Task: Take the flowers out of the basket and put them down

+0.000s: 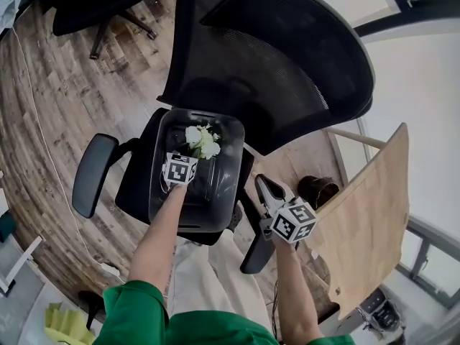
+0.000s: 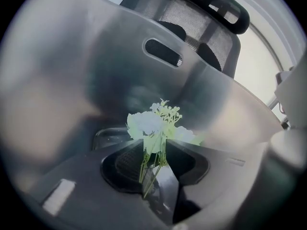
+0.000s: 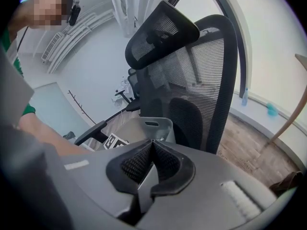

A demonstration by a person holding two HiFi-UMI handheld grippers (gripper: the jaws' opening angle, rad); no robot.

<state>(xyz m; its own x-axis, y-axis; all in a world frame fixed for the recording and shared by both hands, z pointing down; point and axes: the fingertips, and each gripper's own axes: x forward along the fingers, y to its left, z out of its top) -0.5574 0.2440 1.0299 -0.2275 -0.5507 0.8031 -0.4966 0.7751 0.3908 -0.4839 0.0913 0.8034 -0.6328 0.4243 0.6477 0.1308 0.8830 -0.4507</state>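
Observation:
A grey plastic basket [image 1: 159, 171] stands on the seat of a black mesh office chair [image 1: 287, 63]. A small bunch of white flowers [image 1: 203, 141] with green stems lies at its far end. My left gripper [image 1: 190, 154] reaches down into the basket right at the flowers. In the left gripper view the flowers [image 2: 153, 123] rise just beyond my left gripper [image 2: 156, 162], its jaws stand apart and the thin stems run down between them. The basket wall [image 2: 96, 80] with its handle slot fills that view. My right gripper [image 1: 263, 185] hangs beside the chair, right of the basket. In its own view my right gripper [image 3: 152, 145] is shut and holds nothing.
The chair's armrest [image 1: 93, 175] sticks out left of the basket. A light wooden table [image 1: 366, 221] stands close on the right, with a dark brown thing [image 1: 318, 190] on the floor beside it. Another black chair [image 1: 93, 6] is at the far left on the wood floor.

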